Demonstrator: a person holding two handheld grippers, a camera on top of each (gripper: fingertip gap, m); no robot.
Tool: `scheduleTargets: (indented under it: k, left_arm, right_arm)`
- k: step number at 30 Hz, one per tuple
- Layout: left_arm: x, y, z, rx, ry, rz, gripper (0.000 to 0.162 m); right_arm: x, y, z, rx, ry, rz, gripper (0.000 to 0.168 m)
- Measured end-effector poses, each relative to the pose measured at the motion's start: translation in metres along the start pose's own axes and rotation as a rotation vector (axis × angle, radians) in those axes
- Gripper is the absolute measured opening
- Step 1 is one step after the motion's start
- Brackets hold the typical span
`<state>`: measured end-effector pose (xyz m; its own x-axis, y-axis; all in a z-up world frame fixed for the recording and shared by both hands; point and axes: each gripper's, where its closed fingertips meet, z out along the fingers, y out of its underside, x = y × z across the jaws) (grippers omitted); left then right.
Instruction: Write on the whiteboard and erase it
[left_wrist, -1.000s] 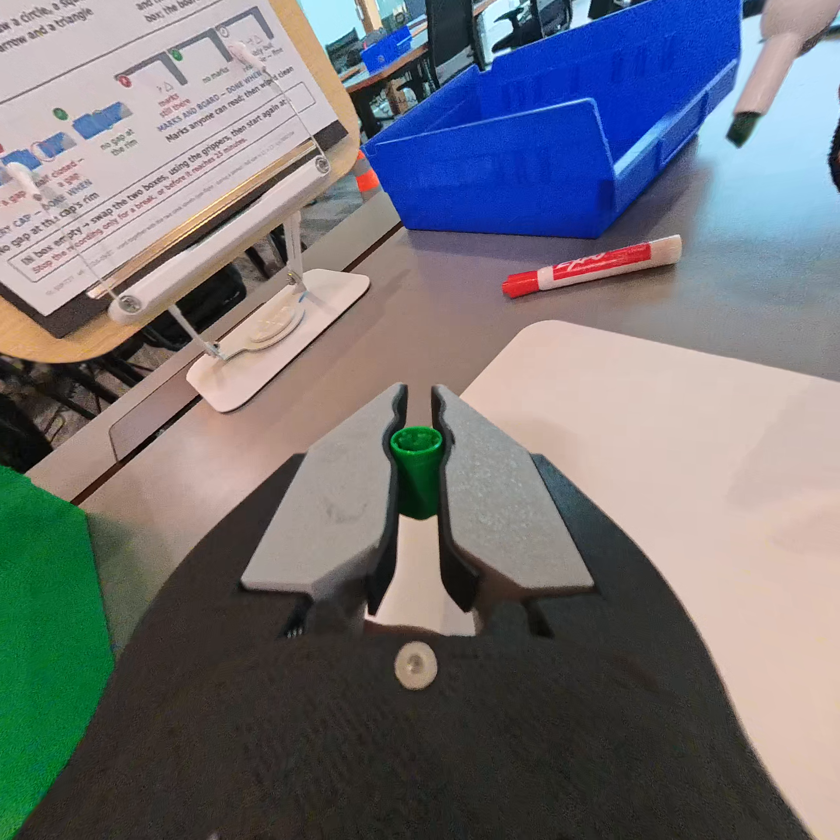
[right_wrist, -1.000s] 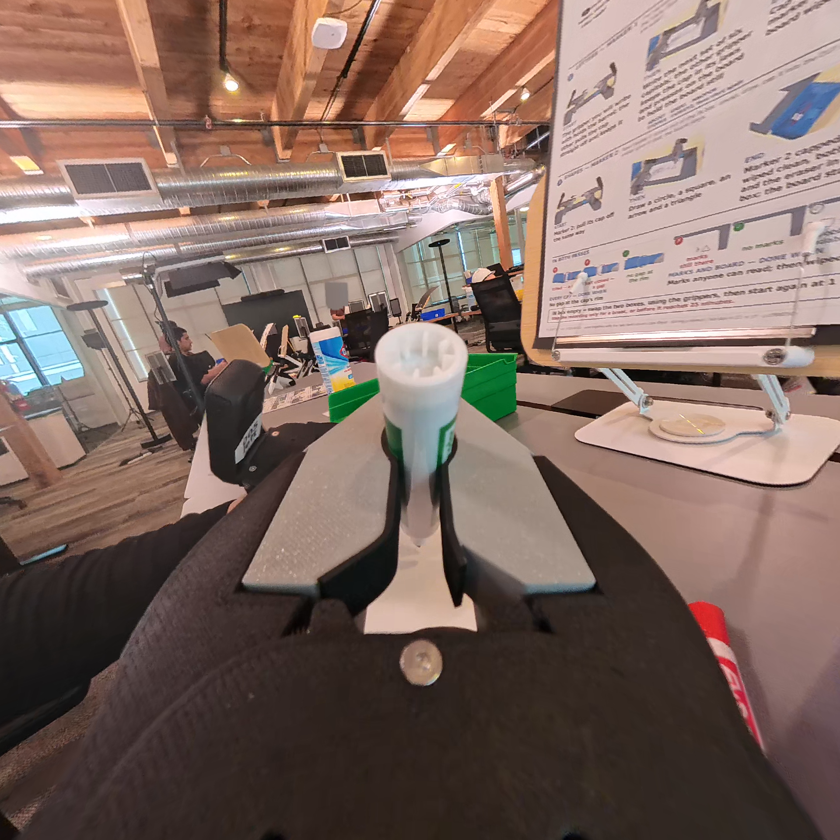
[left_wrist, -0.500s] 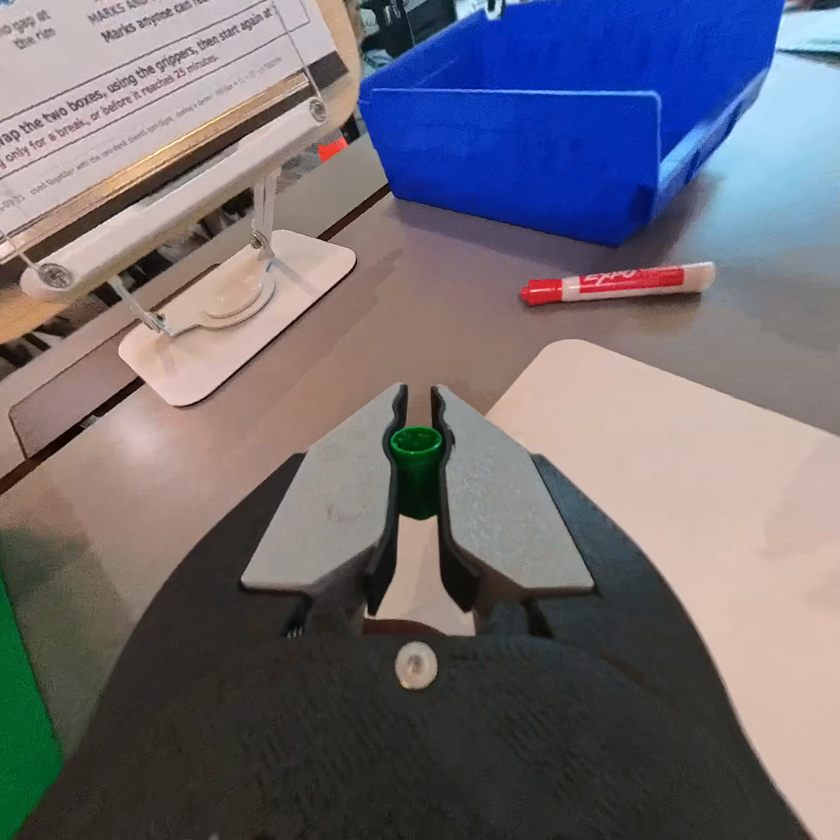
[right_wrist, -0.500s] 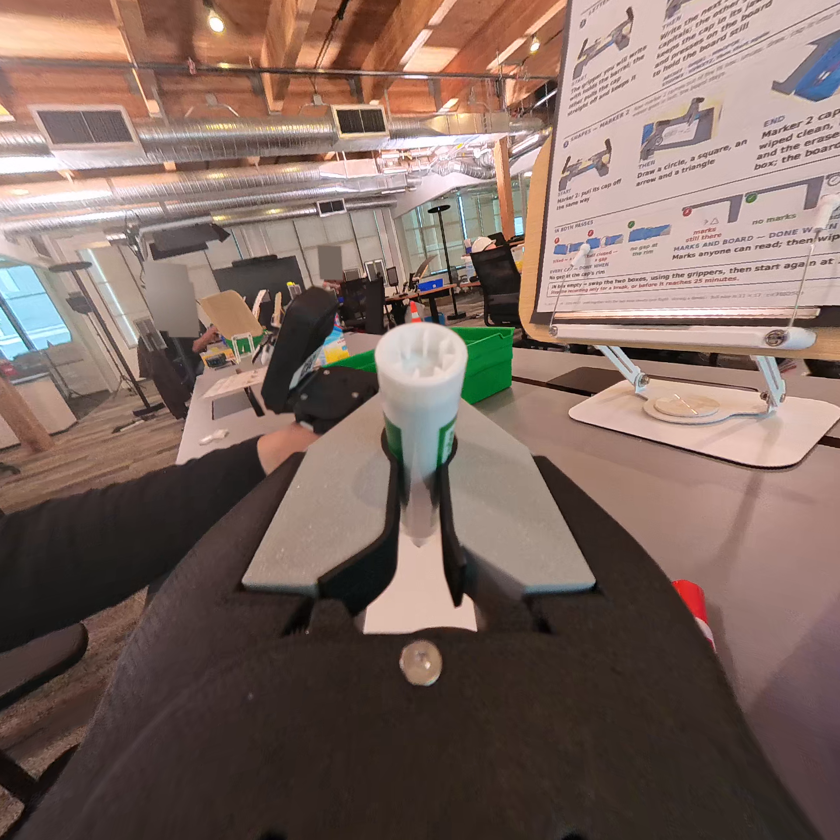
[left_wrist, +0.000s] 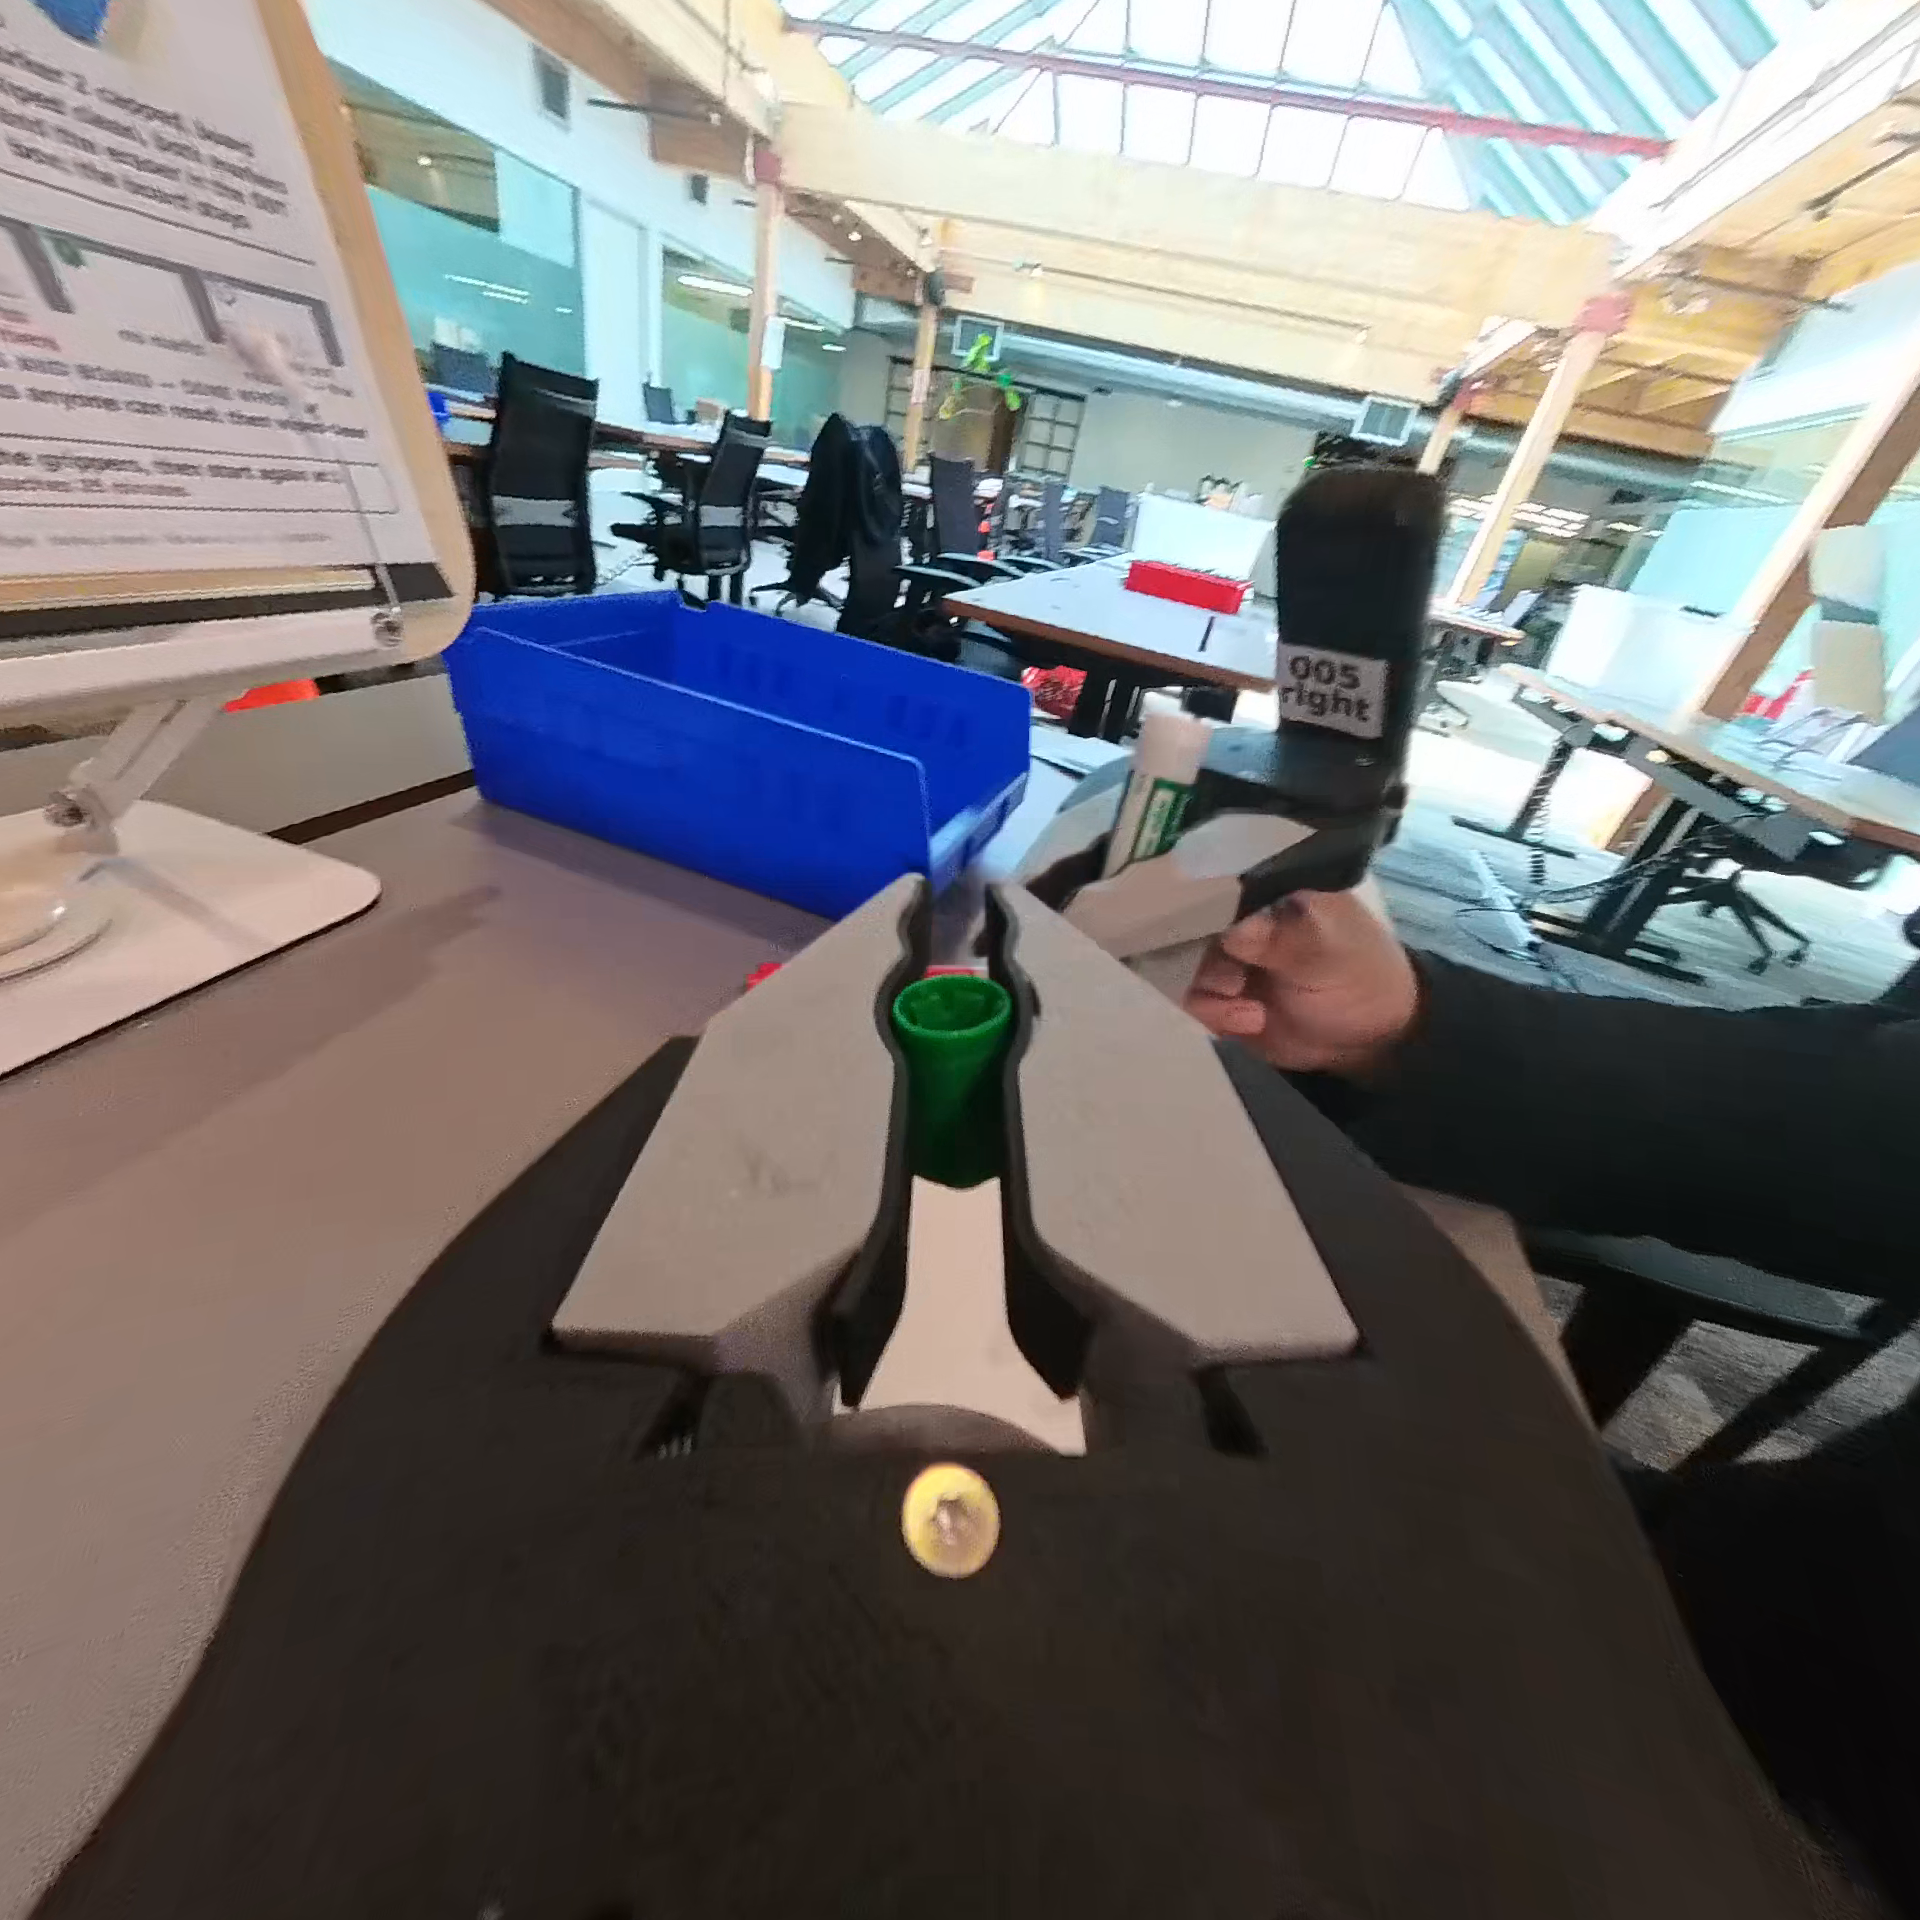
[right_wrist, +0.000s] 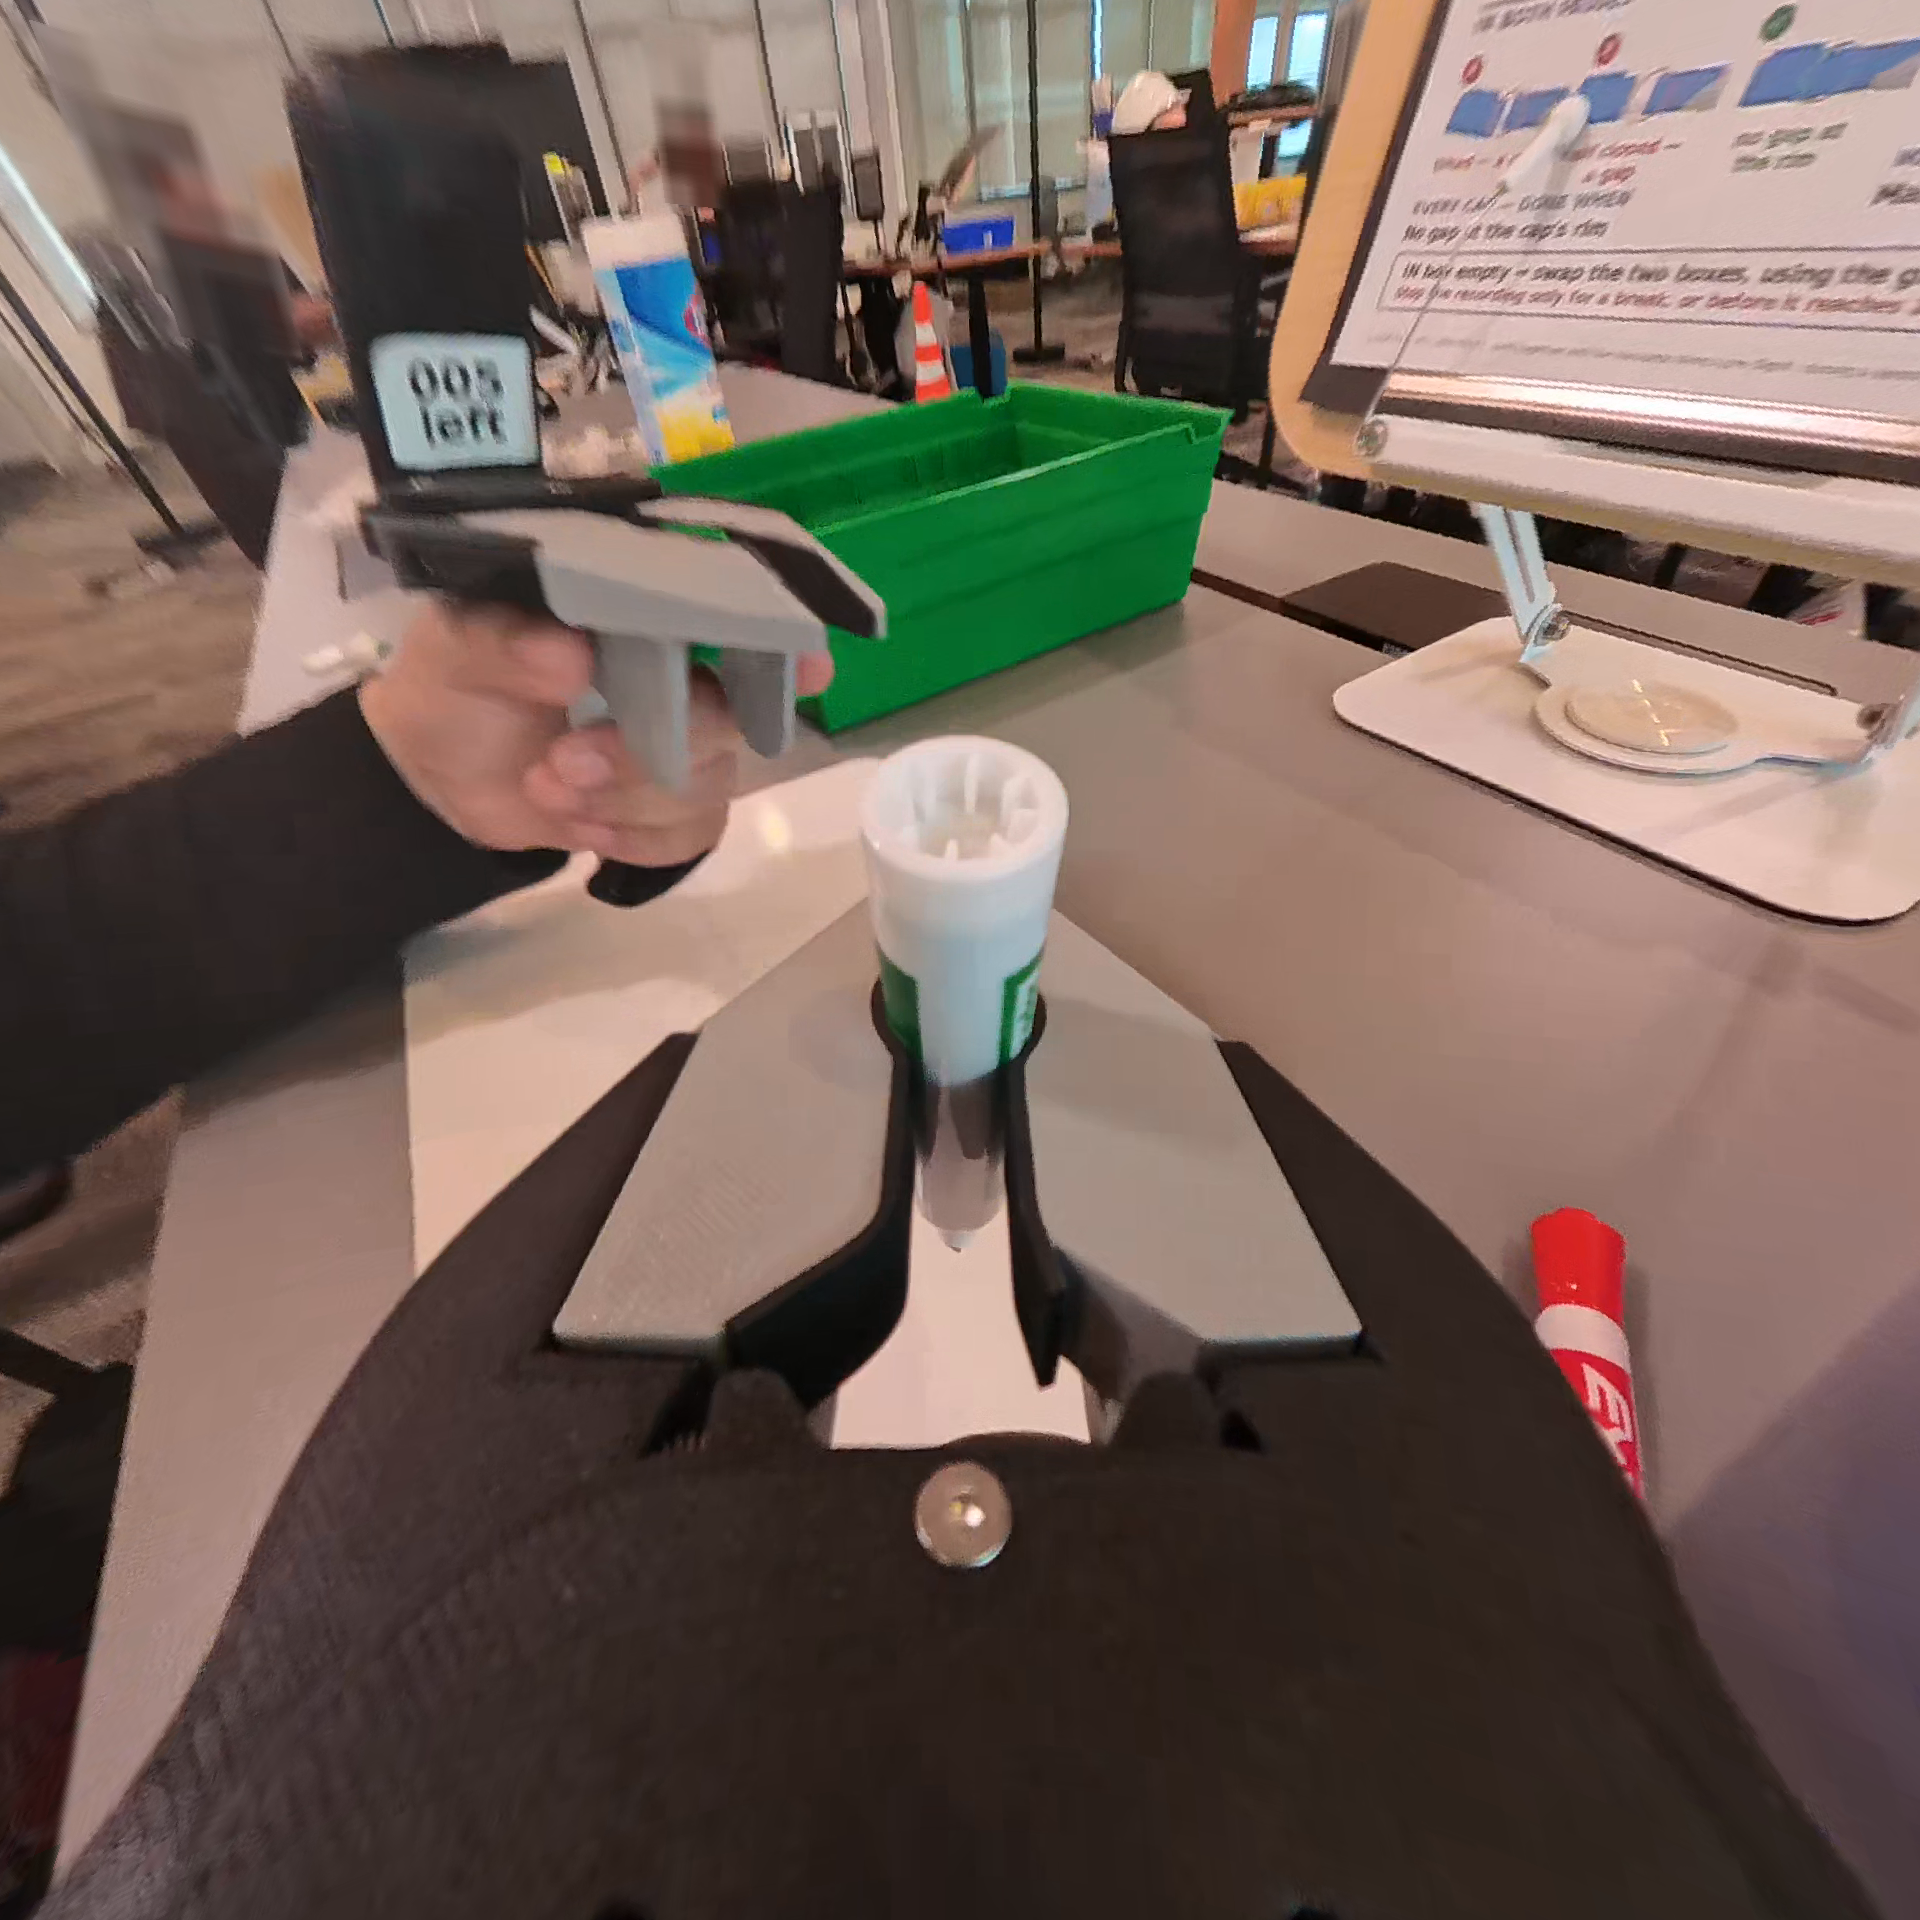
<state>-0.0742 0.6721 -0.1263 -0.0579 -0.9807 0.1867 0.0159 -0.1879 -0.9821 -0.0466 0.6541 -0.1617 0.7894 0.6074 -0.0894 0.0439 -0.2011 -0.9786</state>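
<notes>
**Both grippers tilted, marker now over the whiteboard**

Since a second ago the left gripper (left_wrist: 954, 940) has lifted its view from the worktop toward the room, and the right gripper (right_wrist: 961, 1049) has turned down from the ceiling toward the whiteboard (right_wrist: 582, 997). The jaws of the left one are closed around the green cap (left_wrist: 951, 1081). The jaws of the right one grip the green marker (right_wrist: 961, 914) by its body, back end up and tip pointing down at the white board just below, not yet touching as far as I can tell.

I think the risk is that the marker slips or tilts in the jaws when the tip presses the board, because the barrel is round and smooth. The board itself could also slide, since nothing is holding it.

The worktop (right_wrist: 1403, 1039) is grey and smooth. On it lie a red marker (right_wrist: 1584, 1340), a green bin (right_wrist: 987, 561), a blue bin (left_wrist: 727, 758) and a stand with an instruction sheet (right_wrist: 1621, 260). Around is an open office with wooden beams, desks and black chairs
</notes>
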Motion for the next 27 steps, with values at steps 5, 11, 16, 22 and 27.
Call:
scheduleTargets:
  k: [5, 11, 16, 22, 27]
  left_arm:
    - [0.034, -0.001, -0.004, 0.022, 0.190, -0.023, 0.009]
    - [0.048, 0.003, -0.001, 0.024, 0.218, 0.105, 0.008]
    - [0.056, 0.005, 0.000, 0.015, 0.249, 0.105, 0.009]
    - [0.058, 0.006, 0.003, 0.018, 0.245, 0.118, 0.009]
    - [0.055, 0.006, 0.003, 0.013, 0.216, 0.153, 0.009]
  right_arm:
    - [-0.011, 0.009, 0.014, -0.099, 0.009, -0.116, 0.009]
    - [-0.028, 0.024, 0.028, -0.282, -0.061, -0.297, 0.009]
    - [-0.043, 0.017, 0.032, -0.297, -0.158, -0.320, 0.008]
    - [-0.046, 0.022, 0.032, -0.368, -0.199, -0.370, 0.008]
    - [-0.040, 0.029, 0.027, -0.495, -0.205, -0.415, 0.008]
